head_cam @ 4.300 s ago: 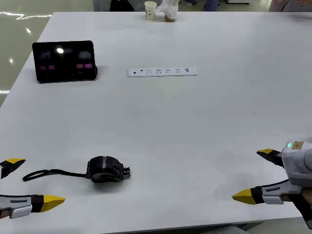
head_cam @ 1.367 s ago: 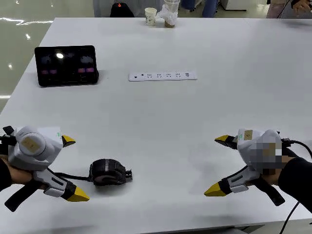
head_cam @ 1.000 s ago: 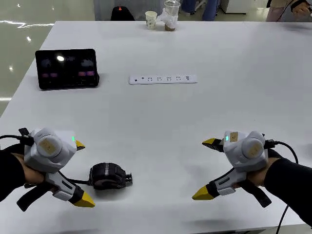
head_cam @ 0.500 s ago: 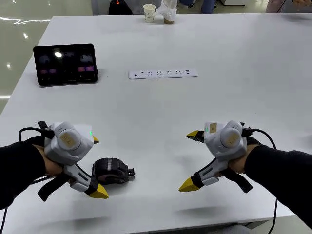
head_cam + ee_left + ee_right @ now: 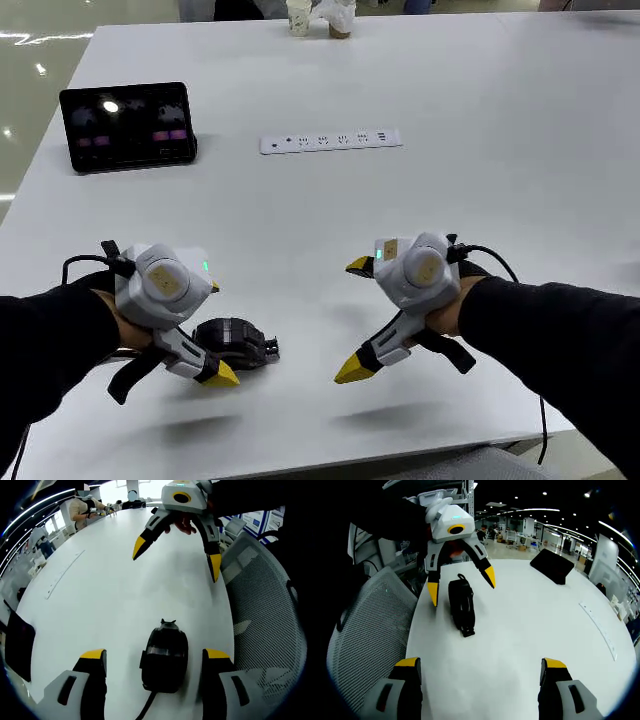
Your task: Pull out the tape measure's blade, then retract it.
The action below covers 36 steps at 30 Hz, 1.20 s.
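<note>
Yellow-tipped and spread wide, the left gripper (image 5: 155,655) has moved in from the table edge and now straddles the black tape measure (image 5: 240,340), a jaw on either side, not touching it. The right gripper (image 5: 355,318), also wide open, has drawn closer, facing the blade end. With the blade housed and the case flat on the white table (image 5: 330,220), gripping comes next, I judge.

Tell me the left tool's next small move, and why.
Probably shut the left tool on the tape measure: its open jaws flank the case, which lies ungripped on the table. The right tool, also open, hovers apart from it.
</note>
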Motion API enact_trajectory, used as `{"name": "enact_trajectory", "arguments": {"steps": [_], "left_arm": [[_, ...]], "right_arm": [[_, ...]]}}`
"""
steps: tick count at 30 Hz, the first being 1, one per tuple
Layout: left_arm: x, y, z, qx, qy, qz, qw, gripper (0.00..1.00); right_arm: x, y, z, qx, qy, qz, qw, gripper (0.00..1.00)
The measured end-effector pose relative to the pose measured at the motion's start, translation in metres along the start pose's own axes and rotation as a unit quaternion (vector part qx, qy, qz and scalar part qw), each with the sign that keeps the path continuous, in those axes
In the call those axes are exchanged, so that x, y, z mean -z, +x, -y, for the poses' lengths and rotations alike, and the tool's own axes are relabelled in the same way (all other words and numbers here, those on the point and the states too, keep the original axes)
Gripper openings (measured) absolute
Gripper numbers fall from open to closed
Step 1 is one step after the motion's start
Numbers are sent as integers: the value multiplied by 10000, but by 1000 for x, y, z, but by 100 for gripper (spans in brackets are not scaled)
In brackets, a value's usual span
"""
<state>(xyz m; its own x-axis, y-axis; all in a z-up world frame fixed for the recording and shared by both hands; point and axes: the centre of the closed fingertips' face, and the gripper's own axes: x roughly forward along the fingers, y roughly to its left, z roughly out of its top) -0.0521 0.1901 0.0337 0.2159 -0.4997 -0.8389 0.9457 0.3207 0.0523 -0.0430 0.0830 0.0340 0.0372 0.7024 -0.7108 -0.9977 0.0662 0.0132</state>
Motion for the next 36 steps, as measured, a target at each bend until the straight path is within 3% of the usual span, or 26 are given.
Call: {"name": "enact_trajectory", "arguments": {"steps": [9,13,17,18,23,27,36], "left_arm": [[-5,8,5,107,56,13,9999,60],[-9,9,6,102,213,53,9997,46],[-6,11,11,205,245,-62,9995,36],[-3,12,12,241,396,-132,9988,31],[-5,12,12,242,443,-95,9987,30],[-5,12,13,310,509,-67,9982,30],[-4,14,12,126,524,-144,9984,30]], "right_arm": [[-10,29,-18,-301,-77,-90,9995,99],[-14,34,-18,-350,-105,-117,9993,99],[-15,38,-17,-313,-125,-146,9993,99],[-15,39,-19,-342,-134,-153,9992,99],[-17,43,-25,-417,-162,-157,9989,99],[-17,45,-28,-509,-224,-184,9983,74],[-18,65,-25,-383,-359,-322,9981,56]]}}
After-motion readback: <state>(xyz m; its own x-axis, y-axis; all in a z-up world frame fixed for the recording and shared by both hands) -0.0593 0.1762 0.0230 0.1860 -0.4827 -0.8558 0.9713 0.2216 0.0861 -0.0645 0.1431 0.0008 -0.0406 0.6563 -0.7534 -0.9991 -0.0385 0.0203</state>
